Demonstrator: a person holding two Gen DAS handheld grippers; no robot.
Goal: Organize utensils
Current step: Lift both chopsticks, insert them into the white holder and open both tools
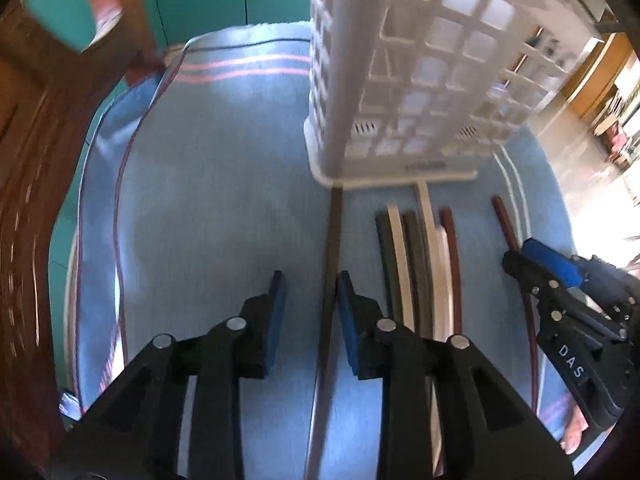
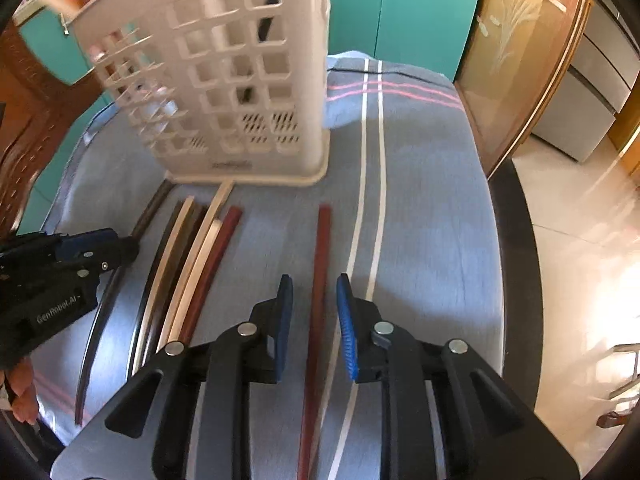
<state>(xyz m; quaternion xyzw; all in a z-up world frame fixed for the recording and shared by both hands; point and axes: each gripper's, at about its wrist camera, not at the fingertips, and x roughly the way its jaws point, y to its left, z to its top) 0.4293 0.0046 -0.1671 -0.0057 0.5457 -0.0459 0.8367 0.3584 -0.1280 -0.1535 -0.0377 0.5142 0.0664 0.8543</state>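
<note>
While left gripper (image 1: 310,280) hovers, fingers apart, dark chopstick (image 1: 331,264) lies between them on blue cloth (image 1: 208,200); bare cloth toward left edge. White basket (image 1: 400,80) stands at far side, contents unclear.

Right wrist: right gripper (image 2: 314,284) fingers apart, straddling red chopstick (image 2: 320,272); cloth's right edge near. Basket (image 2: 224,80) holds dark stick (image 2: 266,28).

A blue cloth (image 2: 432,200) with white and pink stripes covers the table, reaching its far edge. Teal cabinet doors (image 2: 412,8) stand beyond that far edge. A brown wooden chair (image 1: 24,208) sits at the left edge, a pale tiled floor (image 2: 580,240) lies off the right edge.
</note>
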